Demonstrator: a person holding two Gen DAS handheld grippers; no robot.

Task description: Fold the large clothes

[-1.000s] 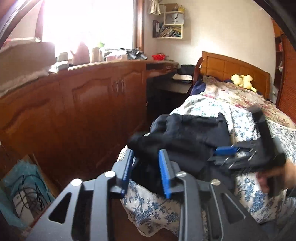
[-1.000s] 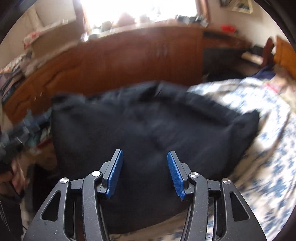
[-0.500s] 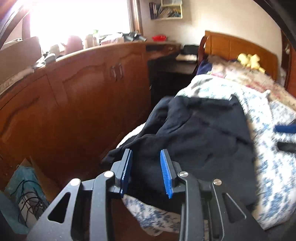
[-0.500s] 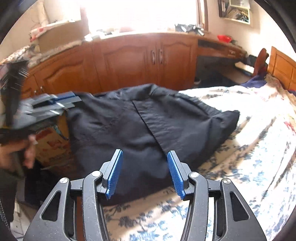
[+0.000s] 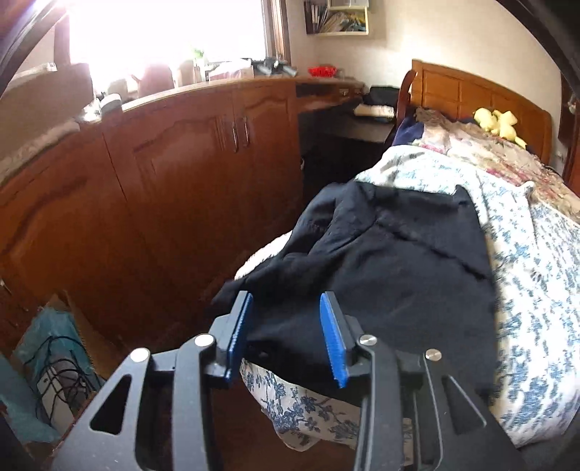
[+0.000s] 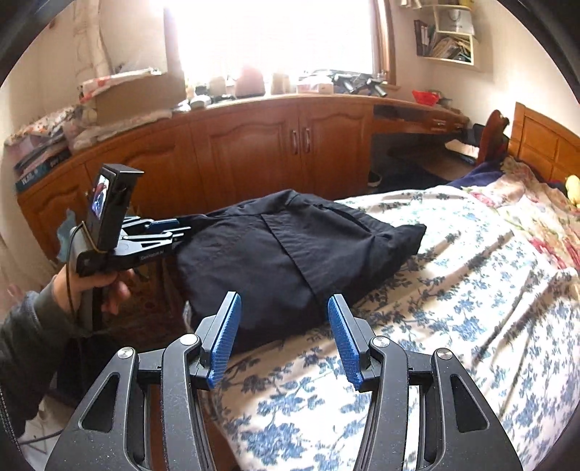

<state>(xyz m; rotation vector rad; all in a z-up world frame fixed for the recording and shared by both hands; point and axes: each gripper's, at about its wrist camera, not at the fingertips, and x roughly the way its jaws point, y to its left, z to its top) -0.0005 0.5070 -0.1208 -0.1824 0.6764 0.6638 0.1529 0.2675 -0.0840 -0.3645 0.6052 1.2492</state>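
Left wrist view:
left gripper (image 5: pixel 286 335): jaws opening, blue pads apart; nothing pinched. Dark cloth is seen in the gap between them, but contact with the pads cannot be told.
garment (image 5: pixel 391 275): dark navy, roughly folded, laid on the bed's near corner; one edge is draped over the side of the bed toward the cabinets.
bed (image 5: pixel 536 326): covered by a blue floral sheet; wooden headboard (image 5: pixel 482 90) at the far end, yellow toy (image 5: pixel 496 121) seen just in front of it.
cabinets (image 5: pixel 188 174): brown wood, run along the wall under a bright window, clutter on top.
box (image 5: pixel 47 358): on the floor at lower left, cables seen inside.

Right wrist view:
right gripper (image 6: pixel 284 340): jaws spread, released, nothing held; poised over the floral sheet, just short of the garment's near edge.
garment (image 6: pixel 290 253): lies on the bed's left corner, a flap folded across its middle.
left gripper (image 6: pixel 174 230): seen at left, held by a hand (image 6: pixel 105 286) in a grey sleeve; its fingertips are at the garment's left edge; a grip cannot be confirmed from here.
bed (image 6: pixel 453 308): sheet wrinkled, bare to the right of the garment.
shelf (image 6: pixel 446 32): on the wall at upper right, stuffed with books.
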